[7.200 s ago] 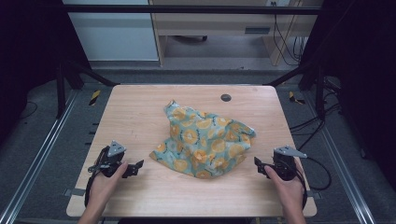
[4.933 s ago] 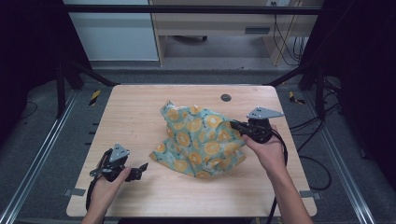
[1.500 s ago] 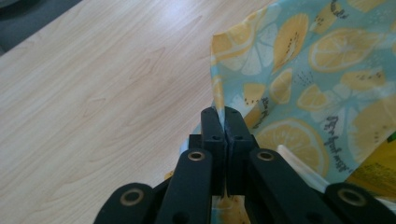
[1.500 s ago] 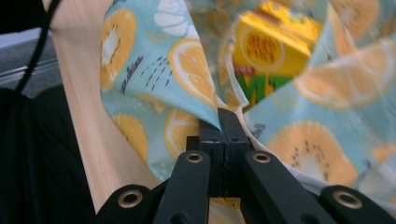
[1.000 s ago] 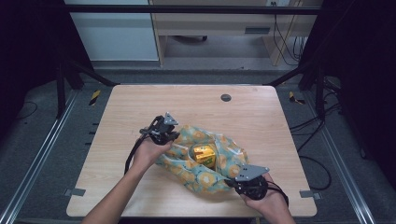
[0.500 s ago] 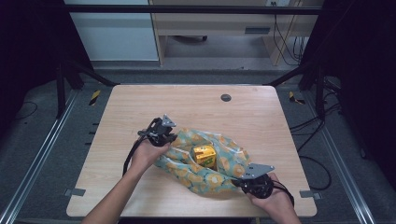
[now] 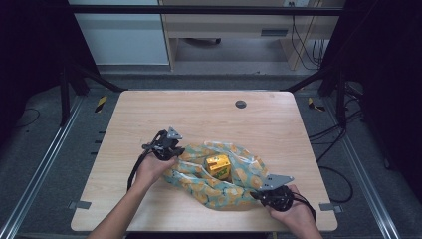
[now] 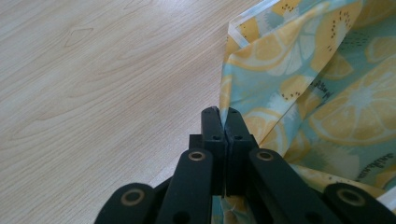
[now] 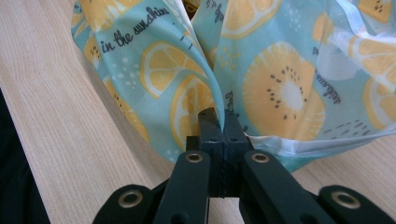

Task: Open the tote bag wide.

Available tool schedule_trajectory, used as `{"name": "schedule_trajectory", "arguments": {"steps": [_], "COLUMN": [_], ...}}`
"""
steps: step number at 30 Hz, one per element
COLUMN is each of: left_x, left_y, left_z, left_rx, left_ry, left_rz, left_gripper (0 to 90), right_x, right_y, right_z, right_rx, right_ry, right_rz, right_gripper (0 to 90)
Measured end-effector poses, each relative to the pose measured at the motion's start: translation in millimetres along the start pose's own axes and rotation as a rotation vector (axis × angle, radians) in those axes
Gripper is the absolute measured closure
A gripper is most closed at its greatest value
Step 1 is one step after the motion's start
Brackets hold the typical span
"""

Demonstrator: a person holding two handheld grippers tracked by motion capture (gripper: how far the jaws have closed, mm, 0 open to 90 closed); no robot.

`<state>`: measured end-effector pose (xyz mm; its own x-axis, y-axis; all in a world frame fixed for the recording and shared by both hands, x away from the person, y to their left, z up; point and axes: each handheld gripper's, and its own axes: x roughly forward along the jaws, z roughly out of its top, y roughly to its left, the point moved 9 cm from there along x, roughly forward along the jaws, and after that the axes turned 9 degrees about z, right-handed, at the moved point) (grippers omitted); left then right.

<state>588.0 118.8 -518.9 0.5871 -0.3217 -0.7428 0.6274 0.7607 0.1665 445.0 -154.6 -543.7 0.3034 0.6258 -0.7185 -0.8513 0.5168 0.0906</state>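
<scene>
A fruit-print cloth (image 7: 219,174) lies bunched across the near half of the wooden worktop (image 7: 209,114), stretched between two hand-held tools, with a small yellow box (image 7: 218,166) sitting on it near the middle. The left gripper (image 7: 175,151) has its jaws clenched on the cloth's far-left edge, the fabric pinched in the seam between them in the left gripper view, where the cloth (image 8: 317,88) rises to the right. The right gripper (image 7: 259,195), low at the near-right corner, likewise has its jaws clamped tight on a fold of the cloth (image 9: 261,79). The step in hand looks like pulling the cloth up around the box, perhaps to wrap it. Doing it well likely means keeping both pinches firm, lifting the two edges evenly so the box stays centred rather than sliding off, and avoiding a sharp tug that could tip it. A small dark round fitting (image 7: 241,104) sits well apart toward the far edge.
</scene>
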Motion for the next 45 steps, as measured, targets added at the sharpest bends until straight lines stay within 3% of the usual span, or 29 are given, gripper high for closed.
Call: {"name": "schedule_trajectory", "arguments": {"steps": [18,45], "left_x": [16.9,20.0], "left_y": [0.7,6.5], "left_z": [-11.1,-16.1], "left_rx": [-0.04,-0.04], "left_ry": [0.024,0.029], "left_rz": [-0.001,0.016], "left_gripper": [89.6,90.0], "right_x": [4.7,3.2], "right_y": [-2.8,-7.1], "right_z": [-9.0,-14.3], "right_rx": [0.02,0.041], "right_ry": [0.058,0.087], "right_rz": [-0.027,-0.039], "right_gripper": [90.0,90.0]}}
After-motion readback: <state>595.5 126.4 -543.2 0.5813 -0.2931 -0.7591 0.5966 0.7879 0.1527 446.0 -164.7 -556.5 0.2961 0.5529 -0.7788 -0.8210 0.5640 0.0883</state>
